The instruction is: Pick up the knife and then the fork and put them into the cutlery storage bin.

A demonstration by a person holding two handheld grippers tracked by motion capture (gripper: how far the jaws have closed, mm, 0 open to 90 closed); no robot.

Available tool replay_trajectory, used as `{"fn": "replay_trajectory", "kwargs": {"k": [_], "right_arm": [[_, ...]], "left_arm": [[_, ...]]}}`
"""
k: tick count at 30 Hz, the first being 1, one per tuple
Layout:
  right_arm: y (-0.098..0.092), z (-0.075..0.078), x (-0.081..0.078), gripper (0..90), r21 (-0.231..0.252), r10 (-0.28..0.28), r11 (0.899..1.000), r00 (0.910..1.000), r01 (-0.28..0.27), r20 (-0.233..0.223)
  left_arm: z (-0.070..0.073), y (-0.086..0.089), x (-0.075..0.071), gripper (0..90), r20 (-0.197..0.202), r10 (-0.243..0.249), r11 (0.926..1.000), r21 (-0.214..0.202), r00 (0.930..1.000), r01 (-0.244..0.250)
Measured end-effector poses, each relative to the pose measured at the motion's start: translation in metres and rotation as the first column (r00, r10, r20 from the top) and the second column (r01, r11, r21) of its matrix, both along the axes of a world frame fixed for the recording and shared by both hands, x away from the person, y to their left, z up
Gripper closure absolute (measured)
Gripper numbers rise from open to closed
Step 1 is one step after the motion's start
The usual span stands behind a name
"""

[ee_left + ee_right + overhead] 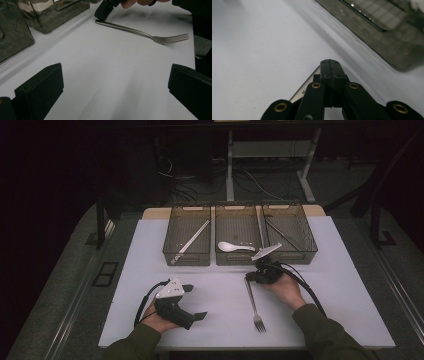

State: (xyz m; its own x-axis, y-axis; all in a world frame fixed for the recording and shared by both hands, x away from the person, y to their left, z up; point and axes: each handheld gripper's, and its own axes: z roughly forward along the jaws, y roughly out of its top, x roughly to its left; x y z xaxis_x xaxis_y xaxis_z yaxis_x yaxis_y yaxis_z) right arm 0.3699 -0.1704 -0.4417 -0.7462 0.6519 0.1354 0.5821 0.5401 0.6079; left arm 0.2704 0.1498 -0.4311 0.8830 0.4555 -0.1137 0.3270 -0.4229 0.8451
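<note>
A metal fork lies flat on the white mat, tines toward the person; its handle also runs across the left gripper view. My right gripper is shut, jaws pressed together, and its tips sit down at the end of the fork's handle. In the right gripper view the handle passes under the closed jaws, and I see nothing between them. My left gripper rests on the mat at the front left, open wide, with only bare mat between its jaws.
Three dark see-through bins stand side by side at the back of the mat. The left bin holds a long metal utensil, the middle bin a white spoon, and the right bin thin dark sticks. Cables trail from both grippers.
</note>
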Motion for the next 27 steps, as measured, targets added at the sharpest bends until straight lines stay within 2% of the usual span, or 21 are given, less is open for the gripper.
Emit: {"fn": "replay_trajectory", "kwargs": {"k": [11, 18, 21, 27], "right_arm": [[0.030, 0.001, -0.011, 89.6, 0.002, 0.104, 0.995, 0.9945, -0.104, -0.010], [0.048, 0.001, -0.022, 89.7, 0.008, 0.176, 0.984, 0.9842, -0.176, -0.015], [0.050, 0.003, -0.024, 89.6, 0.007, 0.188, 0.982, 0.9821, -0.188, -0.013], [0.038, 0.021, -0.027, 86.9, 0.024, 0.155, 0.988, 0.9879, -0.155, -0.012]], "left_arm": [[0.000, 0.000, 0.000, 0.0, -0.001, 0.000, 1.0000, 0.000, 1.0000, 0.000], [0.000, 0.000, 0.000, 0.0, -0.001, 0.000, 1.0000, -0.001, 1.0000, 0.000], [0.000, 0.000, 0.000, 0.0, 0.002, -0.001, 1.0000, 0.001, 1.0000, 0.001], [0.000, 0.000, 0.000, 0.0, 0.000, 0.001, 1.0000, 0.000, 1.0000, -0.001]]}}
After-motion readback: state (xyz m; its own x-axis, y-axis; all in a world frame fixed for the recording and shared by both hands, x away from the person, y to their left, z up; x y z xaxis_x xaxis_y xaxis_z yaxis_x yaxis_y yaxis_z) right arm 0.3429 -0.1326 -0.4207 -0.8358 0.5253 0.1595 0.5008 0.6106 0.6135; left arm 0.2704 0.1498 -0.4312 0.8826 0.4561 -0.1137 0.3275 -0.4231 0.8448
